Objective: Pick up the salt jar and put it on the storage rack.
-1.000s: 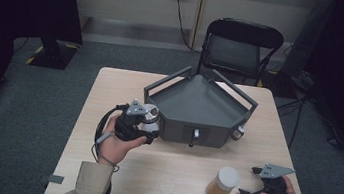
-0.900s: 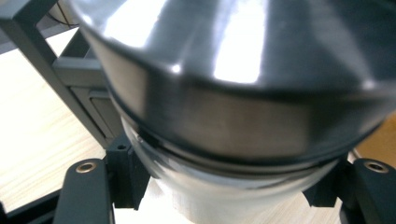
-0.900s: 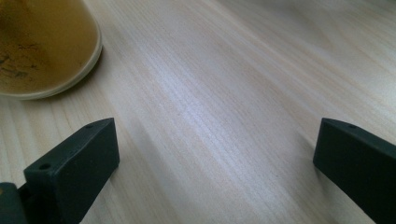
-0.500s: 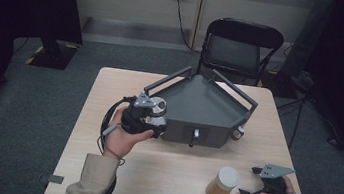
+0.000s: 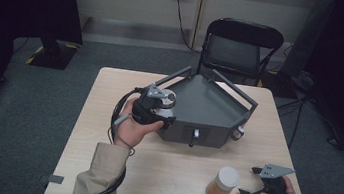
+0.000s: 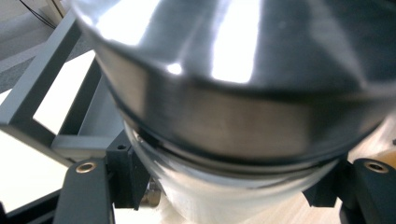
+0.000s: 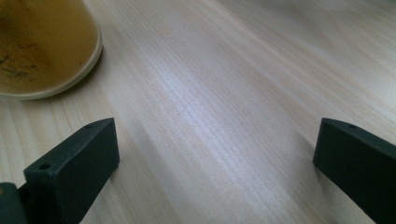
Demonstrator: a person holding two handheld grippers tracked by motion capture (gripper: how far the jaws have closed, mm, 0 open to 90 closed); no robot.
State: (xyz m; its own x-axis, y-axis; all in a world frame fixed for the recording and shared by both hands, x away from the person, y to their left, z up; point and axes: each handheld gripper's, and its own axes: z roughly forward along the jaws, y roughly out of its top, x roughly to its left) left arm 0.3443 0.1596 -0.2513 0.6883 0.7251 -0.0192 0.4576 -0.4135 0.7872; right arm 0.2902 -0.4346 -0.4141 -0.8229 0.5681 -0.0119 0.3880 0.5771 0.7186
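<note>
A small glass jar with a shiny metal lid (image 5: 166, 98) (image 6: 224, 116) is held in the air over the left corner of the grey five-sided tray (image 5: 209, 107). My left gripper (image 5: 160, 111) (image 6: 224, 186) is shut on the jar, a black jaw pressing each side of the glass below the lid. Near the table's front right, my right gripper (image 5: 248, 182) (image 7: 215, 158) rests open above bare wood. Just left of it stands an amber jar with a white lid (image 5: 221, 184) (image 7: 42, 46), apart from the jaws.
The tray has raised rail edges (image 5: 234, 87) and small knobs on its front wall (image 5: 195, 133). It stands at the middle back of the wooden table (image 5: 110, 94). A black folding chair (image 5: 239, 48) stands beyond the far edge.
My left hand has carried the metal-lidded jar up and to the right, from beside the tray to over its left corner. The right hand has stayed where it was.
</note>
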